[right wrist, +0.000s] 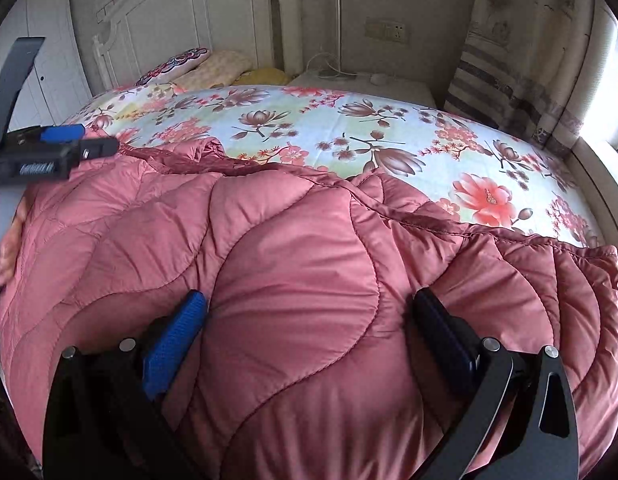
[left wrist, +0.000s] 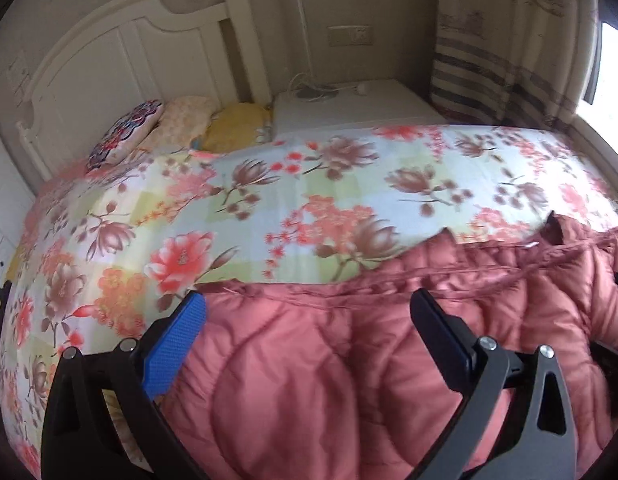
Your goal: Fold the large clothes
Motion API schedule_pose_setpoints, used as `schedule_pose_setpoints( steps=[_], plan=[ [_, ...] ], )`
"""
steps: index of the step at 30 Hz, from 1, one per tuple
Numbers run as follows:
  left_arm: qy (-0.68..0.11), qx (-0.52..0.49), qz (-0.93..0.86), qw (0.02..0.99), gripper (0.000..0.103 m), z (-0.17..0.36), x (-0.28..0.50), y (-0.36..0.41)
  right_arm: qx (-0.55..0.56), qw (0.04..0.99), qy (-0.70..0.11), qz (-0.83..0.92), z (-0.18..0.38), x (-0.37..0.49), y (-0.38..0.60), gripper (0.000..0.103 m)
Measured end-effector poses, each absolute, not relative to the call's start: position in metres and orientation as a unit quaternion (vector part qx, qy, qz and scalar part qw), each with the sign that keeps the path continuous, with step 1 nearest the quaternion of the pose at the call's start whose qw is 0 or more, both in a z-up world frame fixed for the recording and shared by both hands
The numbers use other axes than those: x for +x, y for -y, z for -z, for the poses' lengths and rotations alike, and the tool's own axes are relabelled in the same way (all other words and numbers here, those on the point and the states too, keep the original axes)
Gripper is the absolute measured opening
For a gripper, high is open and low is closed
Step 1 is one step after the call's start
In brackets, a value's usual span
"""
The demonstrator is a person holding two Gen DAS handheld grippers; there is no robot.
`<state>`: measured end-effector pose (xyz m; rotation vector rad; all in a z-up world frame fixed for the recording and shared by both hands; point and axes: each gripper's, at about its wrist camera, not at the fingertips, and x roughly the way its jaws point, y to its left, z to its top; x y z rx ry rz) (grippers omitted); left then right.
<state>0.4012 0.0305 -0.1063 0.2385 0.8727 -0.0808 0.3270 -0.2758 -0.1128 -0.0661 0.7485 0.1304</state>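
A large pink quilted coat lies spread over the near part of the bed, its stitched upper edge running left to right. In the right wrist view the same coat fills the lower frame. My left gripper hovers open over the coat's left part, close to its upper edge. Over the coat's puffy middle my right gripper is open, fingers wide apart with fabric beneath them. The left gripper also shows at the left of the right wrist view, with a hand behind it.
The floral bedsheet covers the bed beyond the coat. Pillows lie against the white headboard. A white nightstand with a cable stands at the back, a striped curtain and bright window to the right.
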Motion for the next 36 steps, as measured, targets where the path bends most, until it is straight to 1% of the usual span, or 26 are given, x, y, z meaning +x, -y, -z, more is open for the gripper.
schedule_pose_setpoints(
  steps=[2, 3, 5, 11, 19, 22, 23, 25, 27, 28, 29, 30, 31, 33, 36],
  plan=[
    [-0.454, 0.122, 0.026, 0.882, 0.101, 0.132, 0.416, -0.038, -0.031, 0.929, -0.364, -0.065, 0.112, 0.327, 0.276, 0.099],
    [-0.464, 0.098, 0.043, 0.879, 0.101, 0.139, 0.419, -0.043, -0.028, 0.929, -0.364, -0.065, 0.112, 0.326, 0.277, 0.099],
    [-0.463, 0.064, 0.046, 0.883, 0.101, 0.139, 0.421, -0.052, -0.029, 0.929, -0.363, -0.064, 0.112, 0.326, 0.277, 0.099],
    [-0.437, 0.103, 0.027, 0.893, 0.101, 0.137, 0.413, -0.041, -0.029, 0.929, -0.362, -0.064, 0.112, 0.326, 0.276, 0.099],
    [-0.445, 0.049, 0.044, 0.893, 0.101, 0.138, 0.413, -0.057, -0.018, 0.929, -0.364, -0.07, 0.111, 0.327, 0.28, 0.099],
    [-0.444, 0.048, 0.04, 0.894, 0.101, 0.137, 0.411, -0.058, -0.013, 0.918, -0.388, -0.083, 0.103, 0.329, 0.285, 0.099],
    [-0.444, 0.049, 0.038, 0.894, 0.101, 0.137, 0.411, -0.058, -0.007, 0.921, -0.382, -0.071, 0.095, 0.325, 0.292, 0.099],
    [-0.443, 0.05, 0.036, 0.894, 0.101, 0.137, 0.41, -0.058, 0.012, 0.94, -0.34, -0.018, 0.074, 0.309, 0.318, 0.099],
    [-0.441, 0.05, 0.035, 0.896, 0.101, 0.137, 0.409, -0.058, 0.037, 0.947, -0.317, 0.029, 0.066, 0.298, 0.349, 0.099],
    [-0.441, 0.05, 0.035, 0.895, 0.101, 0.137, 0.409, -0.059, 0.049, 0.944, -0.322, 0.058, 0.07, 0.298, 0.367, 0.099],
    [-0.443, 0.048, 0.036, 0.895, 0.101, 0.137, 0.41, -0.059, 0.06, 0.934, -0.344, 0.078, 0.08, 0.302, 0.384, 0.099],
    [-0.444, 0.047, 0.038, 0.894, 0.101, 0.138, 0.41, -0.059, 0.076, 0.917, -0.384, 0.08, 0.1, 0.311, 0.399, 0.099],
    [-0.446, 0.044, 0.041, 0.893, 0.101, 0.138, 0.411, -0.06, 0.094, 0.91, -0.4, 0.062, 0.114, 0.317, 0.408, 0.099],
    [-0.447, 0.046, 0.039, 0.892, 0.101, 0.138, 0.411, -0.059, 0.116, 0.913, -0.388, 0.047, 0.116, 0.316, 0.415, 0.099],
    [-0.462, 0.057, 0.032, 0.884, 0.101, 0.135, 0.414, -0.056, 0.077, 0.916, -0.386, 0.077, 0.099, 0.31, 0.401, 0.099]
  ],
)
